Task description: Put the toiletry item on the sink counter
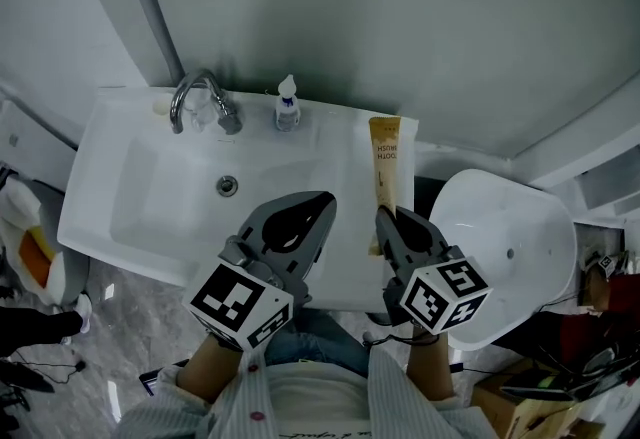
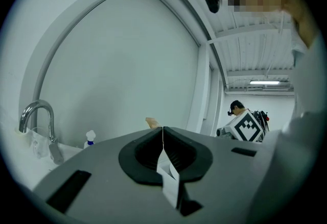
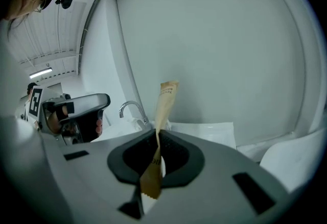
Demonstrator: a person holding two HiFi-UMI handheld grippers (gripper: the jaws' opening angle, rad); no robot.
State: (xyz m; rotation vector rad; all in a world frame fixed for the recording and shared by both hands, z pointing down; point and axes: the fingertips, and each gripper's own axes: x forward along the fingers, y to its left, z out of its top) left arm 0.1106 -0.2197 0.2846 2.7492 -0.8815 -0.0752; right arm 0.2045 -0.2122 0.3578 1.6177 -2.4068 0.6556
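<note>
Sink counter (image 1: 110, 197): white basin unit filling the centre-left of the head view, with a flat ledge along its back and right edge. Toilet (image 1: 520, 247) is lower right, just beside the counter.

Left gripper (image 1: 318, 209), lower centre, over the basin's front edge: jaws pressed together, nothing between them.

Right gripper (image 1: 392, 227), lower centre-right: jaws clamped on the near end of a tan toothbrush packet (image 1: 385, 167). The packet runs up-frame from the jaws over the counter's right ledge. Whether it touches the ledge I cannot tell.

Faucet (image 1: 200, 99) sits on the back ledge, upper left. A small spray bottle (image 1: 287, 105) stands just right of it.

Step in hand, by my reading: lowering the packet onto the right ledge.
- Lay it flat along the ledge, wholly on the white.
- Keep it off the basin slope at left and the outer edge toward the toilet.
- Open the jaws only once its length rests.
- It is a thin paper sleeve and bends at the jaws in the right gripper view, so ease it down and do not push.

Pose: both forearms in striped sleeves (image 1: 420, 397) enter from the bottom edge. The right gripper is tipped slightly down; the left is about level and idle.
</note>
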